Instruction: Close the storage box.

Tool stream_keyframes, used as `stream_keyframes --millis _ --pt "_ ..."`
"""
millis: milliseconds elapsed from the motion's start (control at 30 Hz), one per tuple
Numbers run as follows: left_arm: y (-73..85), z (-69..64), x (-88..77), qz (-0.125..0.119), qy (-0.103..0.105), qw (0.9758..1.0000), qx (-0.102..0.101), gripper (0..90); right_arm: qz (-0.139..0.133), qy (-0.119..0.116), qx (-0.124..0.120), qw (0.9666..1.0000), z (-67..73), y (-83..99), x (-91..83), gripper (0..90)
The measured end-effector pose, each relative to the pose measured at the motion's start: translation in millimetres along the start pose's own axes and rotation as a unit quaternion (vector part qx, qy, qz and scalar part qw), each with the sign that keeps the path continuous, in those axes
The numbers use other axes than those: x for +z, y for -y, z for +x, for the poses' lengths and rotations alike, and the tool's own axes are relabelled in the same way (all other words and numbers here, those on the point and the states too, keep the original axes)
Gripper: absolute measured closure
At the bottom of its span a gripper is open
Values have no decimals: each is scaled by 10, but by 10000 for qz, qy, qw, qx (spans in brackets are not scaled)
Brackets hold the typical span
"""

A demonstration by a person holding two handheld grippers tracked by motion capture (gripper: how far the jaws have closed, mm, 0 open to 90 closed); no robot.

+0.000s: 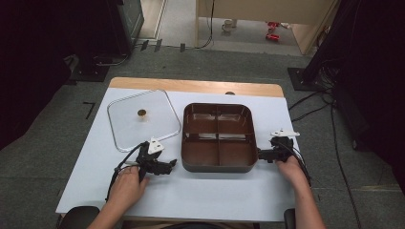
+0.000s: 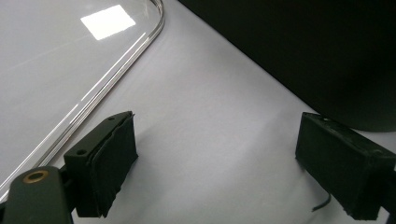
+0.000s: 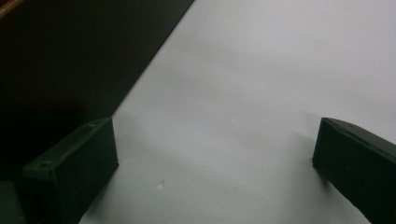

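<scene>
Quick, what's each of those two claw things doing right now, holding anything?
Left gripper: open, holding nothing, beside the glass lid.
Right gripper: open, holding nothing, beside the brown pan.

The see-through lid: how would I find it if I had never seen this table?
Start at the white table and find the big brown pot with four compartments in the middle. Just left of the pot lies the glass lid, flat on the table. It alone is clear, with a rounded square rim and a small gold knob in its centre.
</scene>
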State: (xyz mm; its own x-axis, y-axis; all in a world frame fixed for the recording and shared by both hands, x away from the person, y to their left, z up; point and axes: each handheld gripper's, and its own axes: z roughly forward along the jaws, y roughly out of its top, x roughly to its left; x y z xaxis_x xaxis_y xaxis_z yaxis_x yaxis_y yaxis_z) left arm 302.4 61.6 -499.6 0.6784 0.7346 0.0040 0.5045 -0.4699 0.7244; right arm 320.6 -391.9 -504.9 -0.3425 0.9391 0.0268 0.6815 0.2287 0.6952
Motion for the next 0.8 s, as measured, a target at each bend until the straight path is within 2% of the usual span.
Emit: stream_keyframes --millis 567,800 --pt "-15 4 9 35 21 10000 18 117 2 -2 -1 10000 0 -2 1 0" --pt "-78 18 13 221 102 9997 72 155 0 -3 2 10000 0 -2 1 0"
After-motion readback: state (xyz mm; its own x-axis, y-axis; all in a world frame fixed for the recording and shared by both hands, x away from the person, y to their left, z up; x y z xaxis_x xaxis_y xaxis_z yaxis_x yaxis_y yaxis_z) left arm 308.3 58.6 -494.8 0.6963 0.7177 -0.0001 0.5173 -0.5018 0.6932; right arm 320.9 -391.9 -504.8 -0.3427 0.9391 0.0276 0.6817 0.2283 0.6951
